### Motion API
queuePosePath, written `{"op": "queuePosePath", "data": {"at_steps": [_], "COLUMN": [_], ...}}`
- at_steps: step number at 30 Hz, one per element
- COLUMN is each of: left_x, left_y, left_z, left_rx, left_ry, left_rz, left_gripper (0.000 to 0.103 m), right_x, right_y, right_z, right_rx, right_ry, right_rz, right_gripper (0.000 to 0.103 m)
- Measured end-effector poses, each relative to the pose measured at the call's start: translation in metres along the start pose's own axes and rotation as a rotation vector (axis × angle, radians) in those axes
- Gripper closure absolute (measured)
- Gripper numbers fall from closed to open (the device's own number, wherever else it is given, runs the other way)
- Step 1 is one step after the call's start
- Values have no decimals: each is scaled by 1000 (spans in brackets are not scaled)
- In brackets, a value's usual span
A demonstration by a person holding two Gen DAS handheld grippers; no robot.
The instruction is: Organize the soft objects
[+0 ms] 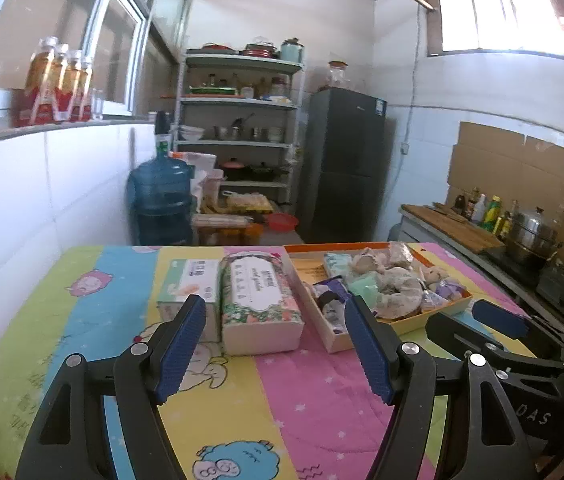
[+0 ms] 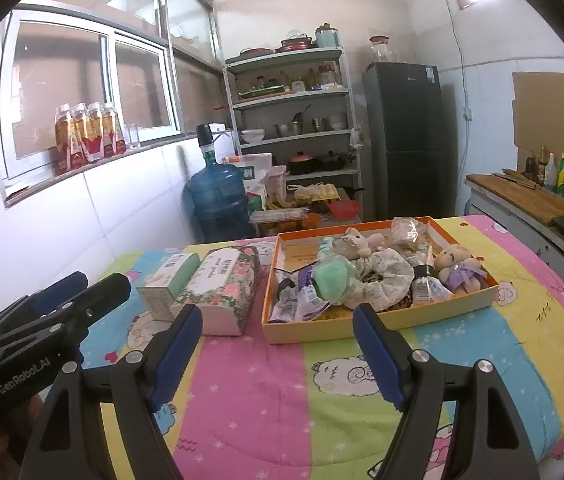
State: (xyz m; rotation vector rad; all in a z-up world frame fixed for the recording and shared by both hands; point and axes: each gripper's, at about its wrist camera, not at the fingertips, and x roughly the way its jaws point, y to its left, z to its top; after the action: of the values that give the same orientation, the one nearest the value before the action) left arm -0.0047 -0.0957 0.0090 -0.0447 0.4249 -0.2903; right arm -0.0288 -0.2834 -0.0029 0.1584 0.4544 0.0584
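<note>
1. The orange tray (image 2: 382, 322) of soft objects is found ahead of both tools on the counter (image 2: 242, 380), which is covered with a striped cartoon cloth. It lies directly ahead of the right tool (image 2: 278, 344), and ahead and to the right of the left tool (image 1: 276, 346).
2. The long axis of the tray is seen to run across the right tool's line of approach, its near wall facing that tool; the right tool is judged the nearer one.
3. Both tools are spread wide with nothing between the jaws; neither touches the tray or the packs.
4. The floral tissue pack (image 1: 260, 300) and the green tissue box (image 1: 190, 286) are placed side by side, straight ahead of the left tool and to the left of the tray.
5. In the right wrist view the purple-dressed teddy bear (image 2: 460, 272), the green sponge (image 2: 332, 282) and the floral scrunchie (image 2: 378, 280) are shown clearly. In the left wrist view the tray's near left compartment is partly hidden by that tool's right finger.
</note>
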Motion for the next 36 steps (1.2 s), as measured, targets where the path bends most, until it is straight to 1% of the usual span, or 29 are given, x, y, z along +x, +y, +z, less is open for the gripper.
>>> {"op": "queuePosePath", "data": {"at_steps": [6,11,17,22,28,36], "left_x": [-15,-19,-28,-33,-39,-42], "left_y": [1,8,8,9,12,12], "left_z": [-5,-9,-13,-15,-14,-16], "left_rx": [1,-33,-28,-8,-4,-3], "left_ry": [-21,4,-12,-19,-31,-28], "left_rz": [59,60,116,176,191,184], "left_gripper": [29,30,30,30,29,29], "right_x": [-10,-19,-22,-22,-23,-24], "right_y": [10,19,24,27,32,36], "right_z": [-5,-8,-10,-13,-15,-15], "right_rx": [-18,-51,-56,-57,-61,-65], "right_ry": [-18,-41,-48,-45,-47,-51], "right_rz": [-16,-31,-36,-34,-24,-21], "right_gripper": [26,26,26,26,26,26]}}
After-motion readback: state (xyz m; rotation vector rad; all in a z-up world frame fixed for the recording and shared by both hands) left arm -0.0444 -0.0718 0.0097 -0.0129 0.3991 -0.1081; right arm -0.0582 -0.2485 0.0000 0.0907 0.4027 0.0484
